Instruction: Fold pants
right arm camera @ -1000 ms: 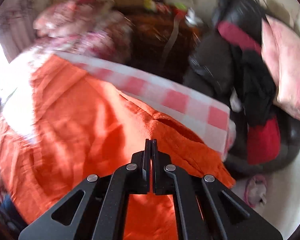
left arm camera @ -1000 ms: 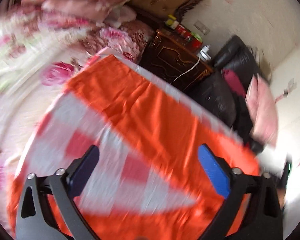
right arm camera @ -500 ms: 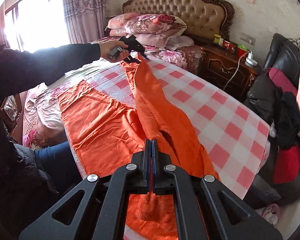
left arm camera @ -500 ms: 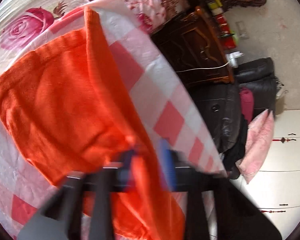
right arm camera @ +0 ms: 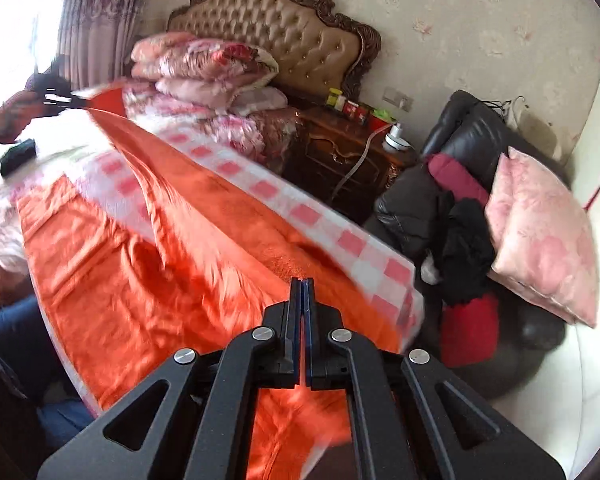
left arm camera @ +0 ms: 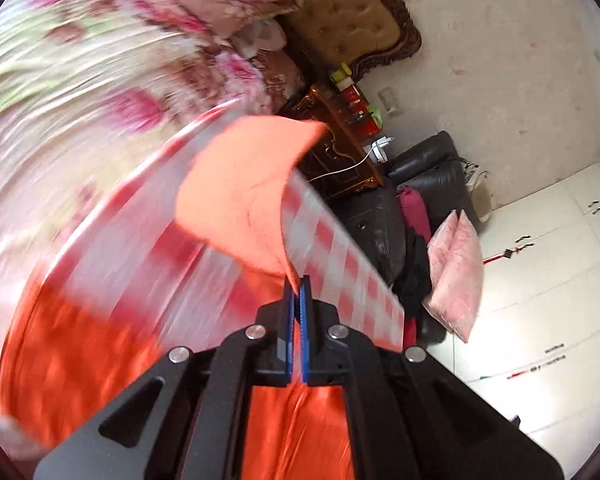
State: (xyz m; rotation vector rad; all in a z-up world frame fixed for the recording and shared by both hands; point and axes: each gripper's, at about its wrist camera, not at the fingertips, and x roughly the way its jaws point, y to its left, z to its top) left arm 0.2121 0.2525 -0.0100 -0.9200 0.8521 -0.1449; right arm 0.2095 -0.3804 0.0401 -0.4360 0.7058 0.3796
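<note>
The orange pants (right arm camera: 148, 280) lie on a red-and-white checked sheet (right arm camera: 364, 248) on the bed. One leg is lifted into a taut ridge between the two grippers. My left gripper (left arm camera: 297, 286) is shut on the far end of that leg (left arm camera: 244, 196), which hangs above the bed; it also shows at the far left of the right wrist view (right arm camera: 60, 98). My right gripper (right arm camera: 302, 285) is shut on the near end of the pants, above the bed's front edge.
A floral quilt and pillows (right arm camera: 204, 64) are stacked by the tufted headboard (right arm camera: 284, 28). A dark wooden nightstand (right arm camera: 348, 148) and a black sofa with a pink cushion (right arm camera: 540, 232) stand to the right of the bed. A person's legs (right arm camera: 16, 344) are at left.
My left gripper has closed on the pant leg and lifted it. Both grippers have raised the leg off the bed and are swinging it across.
</note>
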